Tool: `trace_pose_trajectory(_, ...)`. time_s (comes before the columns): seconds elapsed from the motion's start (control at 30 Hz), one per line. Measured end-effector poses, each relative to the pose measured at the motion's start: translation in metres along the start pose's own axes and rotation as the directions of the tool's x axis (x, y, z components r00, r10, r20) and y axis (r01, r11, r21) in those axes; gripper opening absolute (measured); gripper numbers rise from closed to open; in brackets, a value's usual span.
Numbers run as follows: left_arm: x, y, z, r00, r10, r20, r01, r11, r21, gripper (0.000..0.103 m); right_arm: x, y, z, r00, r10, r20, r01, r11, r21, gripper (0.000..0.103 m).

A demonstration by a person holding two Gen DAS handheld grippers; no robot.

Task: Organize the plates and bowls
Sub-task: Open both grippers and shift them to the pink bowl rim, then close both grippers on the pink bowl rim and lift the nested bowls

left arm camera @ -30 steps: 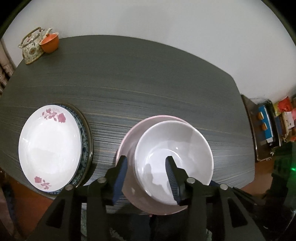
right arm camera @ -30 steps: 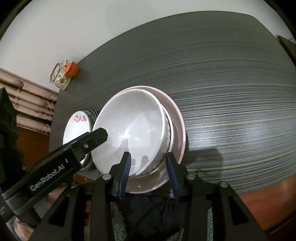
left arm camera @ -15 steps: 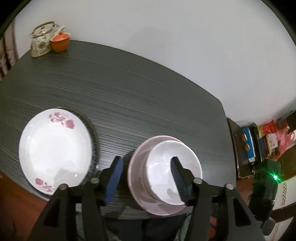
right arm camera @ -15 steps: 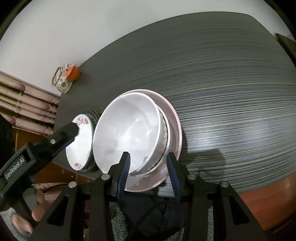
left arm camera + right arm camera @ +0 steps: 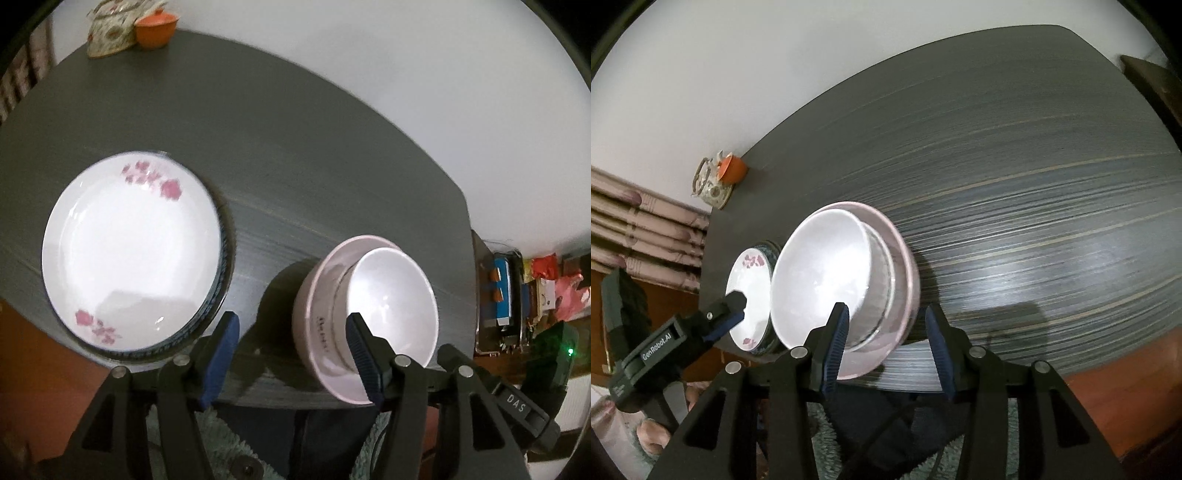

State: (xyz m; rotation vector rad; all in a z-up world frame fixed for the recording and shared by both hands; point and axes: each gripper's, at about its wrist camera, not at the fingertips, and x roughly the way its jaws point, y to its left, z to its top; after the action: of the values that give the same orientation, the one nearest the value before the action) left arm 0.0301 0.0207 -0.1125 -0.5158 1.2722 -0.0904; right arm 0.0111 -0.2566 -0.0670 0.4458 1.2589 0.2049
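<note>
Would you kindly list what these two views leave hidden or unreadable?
- Plates under the floral plate: left wrist view, the top plate covers all but dark rims.
- Bowls between the white bowl and pink bowl: right wrist view, nested, count unclear.
- Teapot: left wrist view, cut by the top edge.
- Print on the pink bowl: too small.

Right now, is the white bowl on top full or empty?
Empty. The white bowl shows only its bare, shiny inside in both wrist views. It sits nested in the pink bowl.

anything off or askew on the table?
Mostly tidy. The white bowl sits off-centre in the pink bowl, and both stacks, like the flowered plate, sit close to the table edge. No spills, no visible damage.
</note>
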Motion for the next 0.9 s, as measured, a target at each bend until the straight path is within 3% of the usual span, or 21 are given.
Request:
trace_pose_trajectory(0.23,0.005,0.013,0.002,0.998,-0.014,-0.054,0.011,0.998,-0.057,0.061,0.003,-0.011,0.001,0.999,-0.03,-0.012,0.03,0.999,0.031,0.045)
trace_pose_trajectory(0.43,0.016,0.013,0.002,0.997,0.023,-0.075,-0.03,0.996,-0.081,0.061,0.014,-0.01,-0.001,0.998,-0.039,-0.039,0.04,0.999,0.025,0.045)
trace_pose_trajectory(0.9,0.035,0.013,0.008,0.992,0.062,-0.109,-0.071,0.994,-0.083,0.061,0.033,-0.013,0.001,0.994,-0.085,-0.068,0.086,0.996,0.016,0.045)
